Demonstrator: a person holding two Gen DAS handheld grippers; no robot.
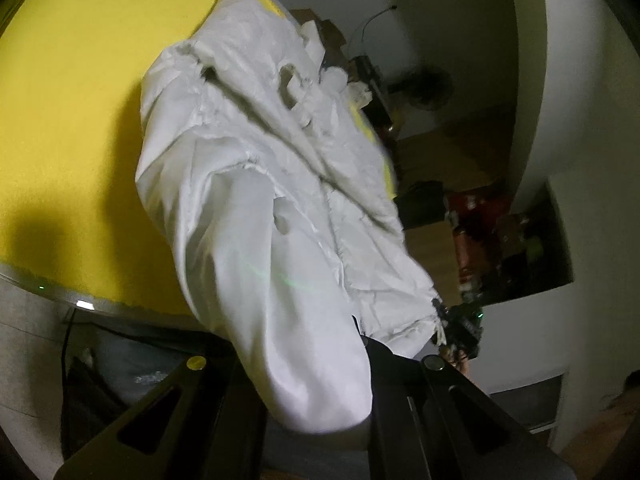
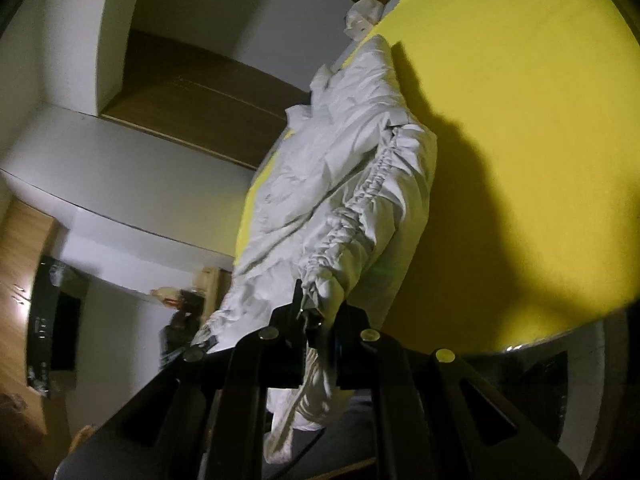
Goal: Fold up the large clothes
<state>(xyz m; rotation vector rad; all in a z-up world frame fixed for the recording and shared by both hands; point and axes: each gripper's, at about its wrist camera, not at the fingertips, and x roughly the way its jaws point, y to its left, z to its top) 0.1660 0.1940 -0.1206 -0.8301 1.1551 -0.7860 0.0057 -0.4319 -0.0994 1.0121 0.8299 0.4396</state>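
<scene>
A large white garment with a gathered seam lies bunched along the edge of a yellow table. My left gripper is shut on a smooth fold of it, which drapes over and hides the fingertips. In the right wrist view the same white garment stretches from the table edge to my right gripper, which is shut on its ruched edge; cloth hangs down between the fingers. The other gripper shows small at the garment's far corner.
The yellow table is round-edged with a metal rim. Beyond it are white walls, a wooden floor, cardboard boxes, a fan and a cluttered shelf niche.
</scene>
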